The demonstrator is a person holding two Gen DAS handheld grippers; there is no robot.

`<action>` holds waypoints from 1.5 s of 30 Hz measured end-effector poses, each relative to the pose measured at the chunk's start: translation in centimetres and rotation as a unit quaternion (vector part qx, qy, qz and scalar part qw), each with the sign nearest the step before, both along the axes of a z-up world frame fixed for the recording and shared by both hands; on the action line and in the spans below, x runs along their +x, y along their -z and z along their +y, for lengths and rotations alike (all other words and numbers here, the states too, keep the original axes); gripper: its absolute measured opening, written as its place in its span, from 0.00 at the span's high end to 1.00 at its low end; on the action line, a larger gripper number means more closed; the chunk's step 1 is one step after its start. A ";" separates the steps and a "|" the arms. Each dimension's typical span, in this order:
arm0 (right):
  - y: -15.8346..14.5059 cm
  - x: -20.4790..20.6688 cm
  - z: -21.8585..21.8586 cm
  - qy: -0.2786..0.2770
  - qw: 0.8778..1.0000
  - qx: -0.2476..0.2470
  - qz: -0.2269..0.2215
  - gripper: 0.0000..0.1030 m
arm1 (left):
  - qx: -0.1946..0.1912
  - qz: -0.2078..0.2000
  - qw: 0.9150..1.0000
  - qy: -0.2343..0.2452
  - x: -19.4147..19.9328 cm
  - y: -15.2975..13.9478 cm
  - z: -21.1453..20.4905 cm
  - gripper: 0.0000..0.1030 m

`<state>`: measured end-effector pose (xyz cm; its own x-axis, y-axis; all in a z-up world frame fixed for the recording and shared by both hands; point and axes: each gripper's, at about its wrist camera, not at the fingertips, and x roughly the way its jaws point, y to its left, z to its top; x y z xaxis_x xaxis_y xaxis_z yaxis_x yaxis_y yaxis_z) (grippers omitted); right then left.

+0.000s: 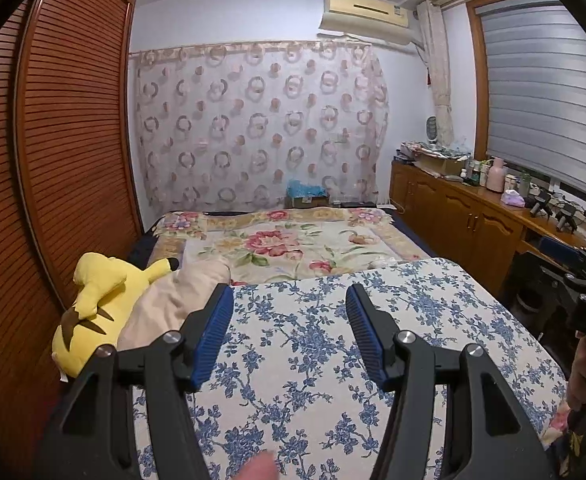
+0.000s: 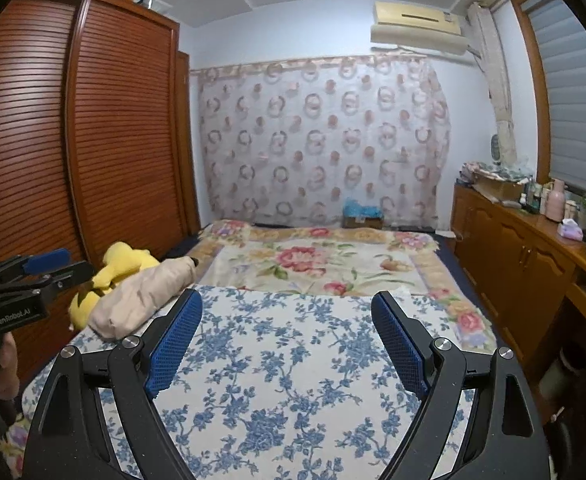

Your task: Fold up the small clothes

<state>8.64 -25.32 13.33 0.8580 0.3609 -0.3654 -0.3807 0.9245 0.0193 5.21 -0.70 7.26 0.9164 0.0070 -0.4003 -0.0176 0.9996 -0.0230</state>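
Both tools empty, jaws spread wide: left gripper [image 1: 289,320], right gripper [image 2: 287,330], held above the blue-floral cloth [image 1: 313,360]. Beige garment [image 2: 141,300] lies bunched ahead-left, long axis running near-left to far-right, touching the yellow plush [image 1: 93,300]. Left gripper nearer. No containers on the bed.

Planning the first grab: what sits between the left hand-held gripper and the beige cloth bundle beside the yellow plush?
Nothing visible. The left hand-held gripper hovers open over the blue floral cover. The beige bundle lies just left of its fingers, with the yellow plush beyond it.
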 end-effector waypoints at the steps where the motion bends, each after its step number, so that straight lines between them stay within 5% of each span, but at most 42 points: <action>1: 0.1 -0.2 -0.1 0.002 1.000 0.001 0.000 0.14 | 0.000 -0.001 1.000 0.002 0.0 0.0 0.0 0.44; 45: 0.4 -0.1 -0.3 0.008 1.000 0.002 0.001 0.14 | 0.001 -0.008 1.000 -0.005 -0.5 -0.1 -0.3 0.43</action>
<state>8.49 -25.62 12.97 0.8628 0.3479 -0.3667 -0.3653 0.9306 0.0234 4.72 -1.00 7.34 0.9227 0.0164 -0.3853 -0.0265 0.9994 -0.0208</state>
